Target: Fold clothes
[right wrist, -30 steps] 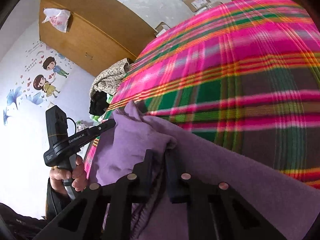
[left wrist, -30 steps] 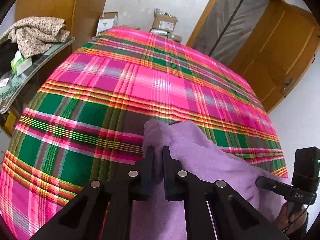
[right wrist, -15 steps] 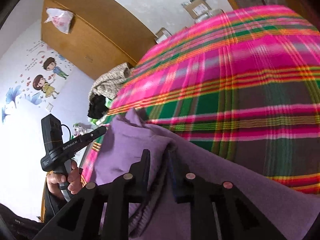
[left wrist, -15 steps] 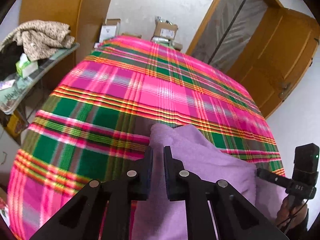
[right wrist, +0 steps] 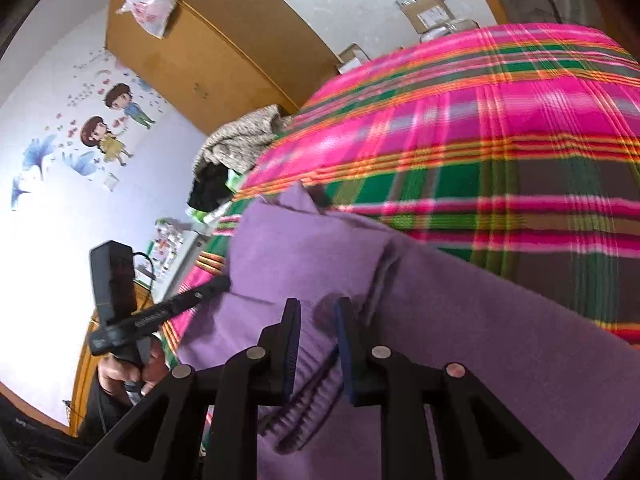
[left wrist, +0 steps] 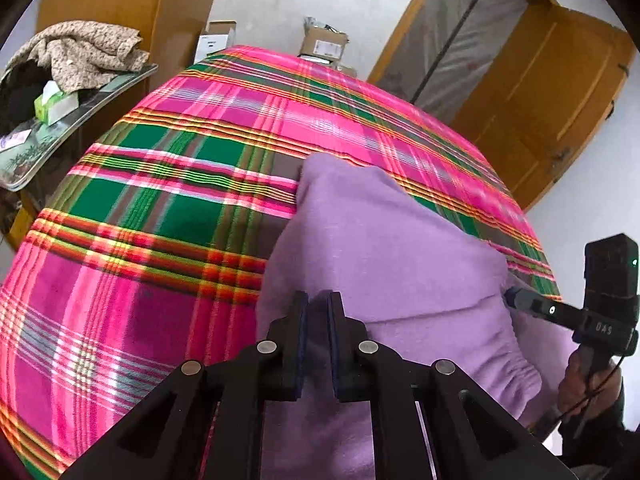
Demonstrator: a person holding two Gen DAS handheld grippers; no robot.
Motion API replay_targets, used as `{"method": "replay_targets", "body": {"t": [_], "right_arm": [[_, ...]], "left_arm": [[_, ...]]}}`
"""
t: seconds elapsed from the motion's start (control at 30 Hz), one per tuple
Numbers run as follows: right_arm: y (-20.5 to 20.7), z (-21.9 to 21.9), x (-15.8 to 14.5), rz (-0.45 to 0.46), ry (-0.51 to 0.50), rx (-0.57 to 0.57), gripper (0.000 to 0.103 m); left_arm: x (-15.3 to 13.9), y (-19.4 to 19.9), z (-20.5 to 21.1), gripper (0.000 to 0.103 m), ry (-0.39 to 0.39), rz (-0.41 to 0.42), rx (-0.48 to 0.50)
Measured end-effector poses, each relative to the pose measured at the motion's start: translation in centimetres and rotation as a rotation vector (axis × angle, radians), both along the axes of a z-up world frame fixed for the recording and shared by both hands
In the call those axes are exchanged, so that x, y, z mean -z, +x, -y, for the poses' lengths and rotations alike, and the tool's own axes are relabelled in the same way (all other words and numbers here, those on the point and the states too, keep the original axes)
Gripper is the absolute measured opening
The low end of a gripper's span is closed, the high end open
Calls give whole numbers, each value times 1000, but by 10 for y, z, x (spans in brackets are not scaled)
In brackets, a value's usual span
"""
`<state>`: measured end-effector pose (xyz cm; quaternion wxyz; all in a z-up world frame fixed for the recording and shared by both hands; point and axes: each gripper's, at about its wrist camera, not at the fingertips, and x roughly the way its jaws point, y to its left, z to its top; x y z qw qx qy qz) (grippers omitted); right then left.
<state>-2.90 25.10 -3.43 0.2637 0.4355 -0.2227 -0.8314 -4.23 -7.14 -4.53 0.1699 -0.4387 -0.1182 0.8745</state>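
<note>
A purple fleece garment (left wrist: 384,256) lies partly folded on the pink and green plaid bed cover (left wrist: 168,184). My left gripper (left wrist: 318,308) is shut on the garment's near edge. In the right wrist view the same garment (right wrist: 460,320) fills the lower middle, with its elastic hem (right wrist: 304,408) between the jaws. My right gripper (right wrist: 318,316) has its jaws a little apart around the fabric, which looks slack between them. The right gripper also shows in the left wrist view (left wrist: 516,300), and the left gripper shows in the right wrist view (right wrist: 222,282).
A side table (left wrist: 76,112) with a beige cloth heap (left wrist: 80,52) and a tissue box (left wrist: 54,102) stands left of the bed. Cardboard boxes (left wrist: 322,42) sit beyond the far edge. A wooden door (left wrist: 552,104) and a wardrobe (right wrist: 200,48) flank the bed.
Both grippers have carried the garment's edge back toward the near side of the bed. The right jaws have widened and loosened on the fabric. The left stays clamped.
</note>
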Motion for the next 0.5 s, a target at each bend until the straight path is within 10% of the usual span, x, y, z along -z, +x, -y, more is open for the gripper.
{"method": "replay_targets", "body": {"t": [0.5], "right_arm": [[36, 34, -2, -56, 78, -199, 16]], "left_arm": [[2, 52, 3, 11, -41, -40, 46]]}}
